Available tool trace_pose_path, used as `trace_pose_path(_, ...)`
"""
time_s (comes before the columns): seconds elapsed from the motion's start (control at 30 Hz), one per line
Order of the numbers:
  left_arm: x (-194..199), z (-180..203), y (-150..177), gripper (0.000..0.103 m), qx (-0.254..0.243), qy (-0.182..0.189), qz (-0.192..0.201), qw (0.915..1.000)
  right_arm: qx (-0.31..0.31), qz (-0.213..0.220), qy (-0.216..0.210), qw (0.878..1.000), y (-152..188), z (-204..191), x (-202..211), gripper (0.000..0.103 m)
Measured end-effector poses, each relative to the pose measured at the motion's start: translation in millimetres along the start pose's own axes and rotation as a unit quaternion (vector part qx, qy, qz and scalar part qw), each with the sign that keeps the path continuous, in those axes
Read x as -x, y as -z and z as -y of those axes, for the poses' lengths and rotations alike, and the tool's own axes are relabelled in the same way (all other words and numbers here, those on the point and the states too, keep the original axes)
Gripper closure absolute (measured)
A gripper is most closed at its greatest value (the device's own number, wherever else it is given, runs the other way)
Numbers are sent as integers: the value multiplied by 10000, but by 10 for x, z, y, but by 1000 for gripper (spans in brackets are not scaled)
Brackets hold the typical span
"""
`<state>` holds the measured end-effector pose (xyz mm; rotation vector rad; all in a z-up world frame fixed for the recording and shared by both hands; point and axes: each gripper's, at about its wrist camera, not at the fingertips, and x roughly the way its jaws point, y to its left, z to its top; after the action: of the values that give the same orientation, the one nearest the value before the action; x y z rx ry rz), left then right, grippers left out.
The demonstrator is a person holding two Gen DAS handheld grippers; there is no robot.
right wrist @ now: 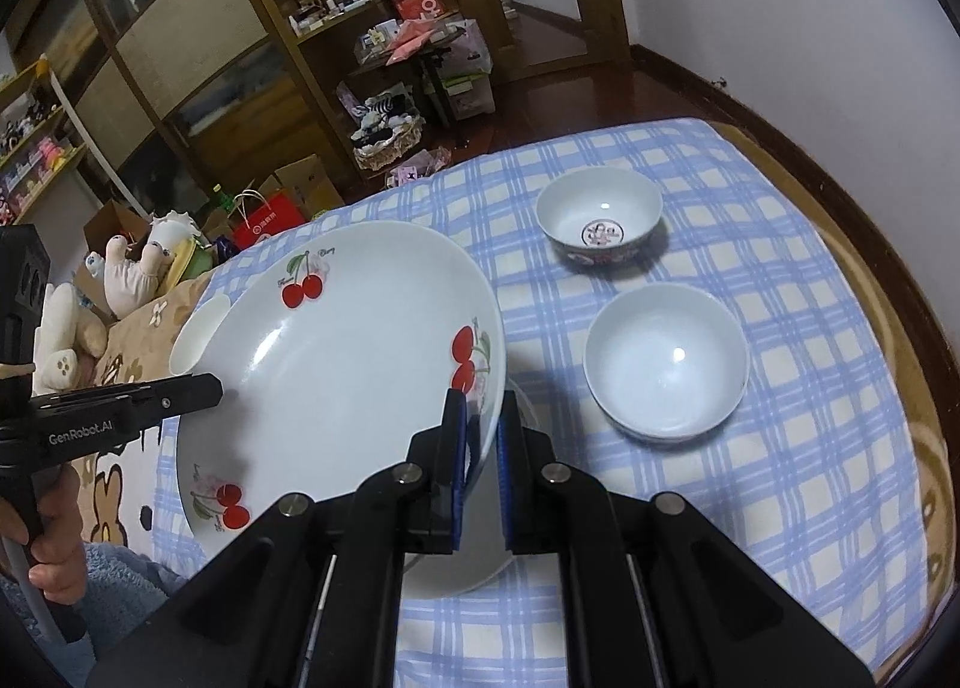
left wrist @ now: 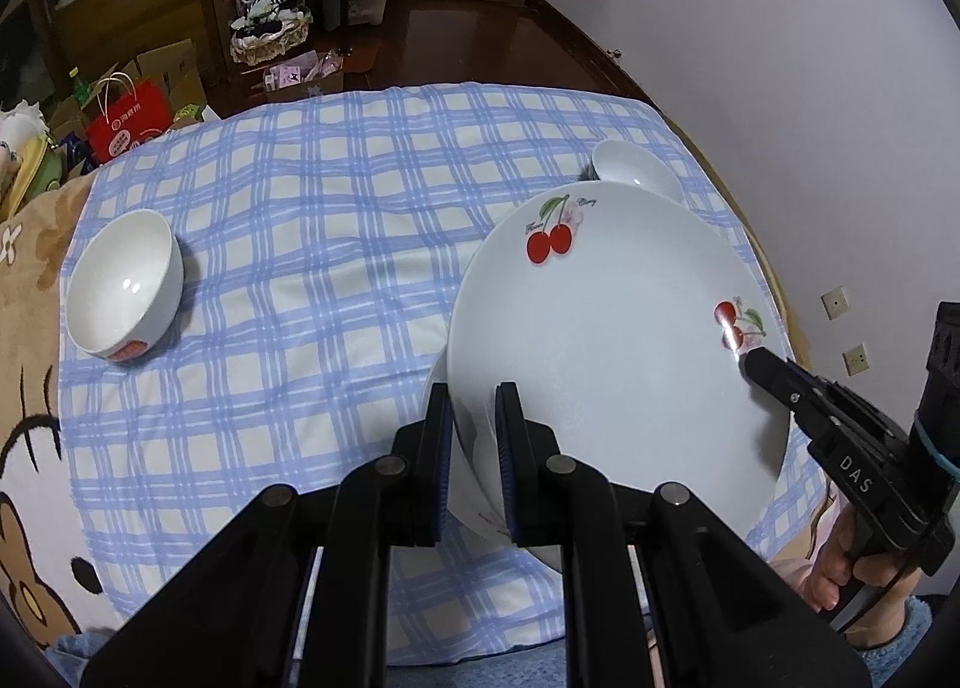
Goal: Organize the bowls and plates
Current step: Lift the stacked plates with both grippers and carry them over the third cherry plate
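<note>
- Left gripper [left wrist: 474,451] clamped on plate [left wrist: 606,340] near-left rim; right gripper [right wrist: 483,466] clamped on right rim; two-sided hold likely keeps it level.
- Plate lifted, tilted over checked cloth [left wrist: 288,244].
- Bowls: one far left [left wrist: 123,286], two right [right wrist: 666,361], [right wrist: 600,223], apart, not yet stacked.

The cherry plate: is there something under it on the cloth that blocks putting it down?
Yes. The cherry plate, gripped at opposite rims by both tools, hangs above another white plate lying on the checked cloth. Nothing else visible lies beneath; the bowls stand off to the sides.
</note>
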<state>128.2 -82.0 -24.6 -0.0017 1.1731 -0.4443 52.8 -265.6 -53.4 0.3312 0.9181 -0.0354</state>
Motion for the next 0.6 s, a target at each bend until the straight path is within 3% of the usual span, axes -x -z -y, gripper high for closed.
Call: trace_pose_path(0.6,-386,-10,284,89,-60,-38,-261,9996,-105,-258,72,9996,318,148,-252,92)
